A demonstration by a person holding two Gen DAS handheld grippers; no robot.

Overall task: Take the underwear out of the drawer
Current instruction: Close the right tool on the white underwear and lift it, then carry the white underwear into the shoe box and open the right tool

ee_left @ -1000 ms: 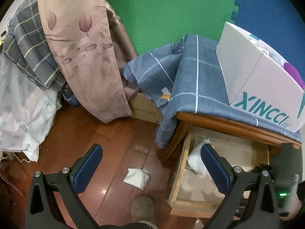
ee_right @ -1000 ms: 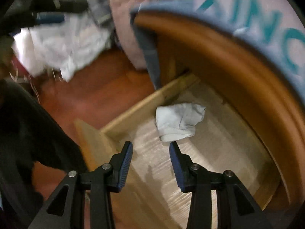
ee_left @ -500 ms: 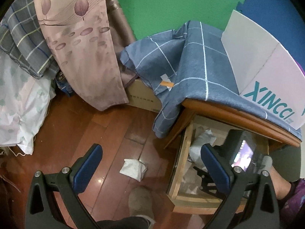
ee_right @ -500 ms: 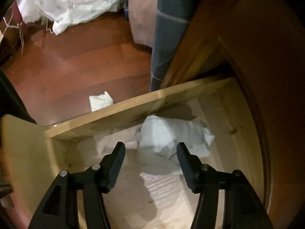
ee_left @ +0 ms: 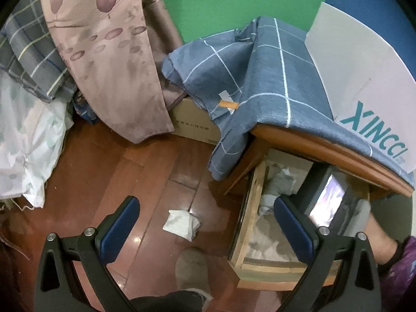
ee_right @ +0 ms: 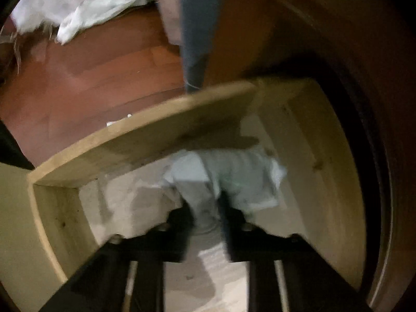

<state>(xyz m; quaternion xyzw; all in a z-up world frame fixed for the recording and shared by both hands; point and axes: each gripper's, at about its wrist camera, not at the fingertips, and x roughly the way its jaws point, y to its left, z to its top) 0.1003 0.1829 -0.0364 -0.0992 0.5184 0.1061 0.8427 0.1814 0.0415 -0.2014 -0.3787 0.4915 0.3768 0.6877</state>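
Note:
The open wooden drawer [ee_left: 251,208] sits under the cloth-covered nightstand. A pale crumpled underwear [ee_right: 234,176] lies on its floor against the left wall, also seen in the left wrist view [ee_left: 279,182]. My right gripper [ee_right: 205,210] is deep in the drawer, its fingers closed on a fold of the underwear; the view is blurred. In the left wrist view the right gripper's body [ee_left: 327,202] shows inside the drawer. My left gripper [ee_left: 205,215] is open and empty, held high above the floor.
Another pale garment [ee_left: 182,224] lies on the wood floor left of the drawer, near a slippered foot [ee_left: 192,267]. A white XINCCI box [ee_left: 364,83] stands on the blue checked cloth [ee_left: 260,78]. A cardboard box [ee_left: 195,122] and heaped bedding [ee_left: 28,130] stand behind and left.
My right gripper has pushed further into the drawer and its fingers have closed from open onto the underwear. The left gripper has drifted only slightly.

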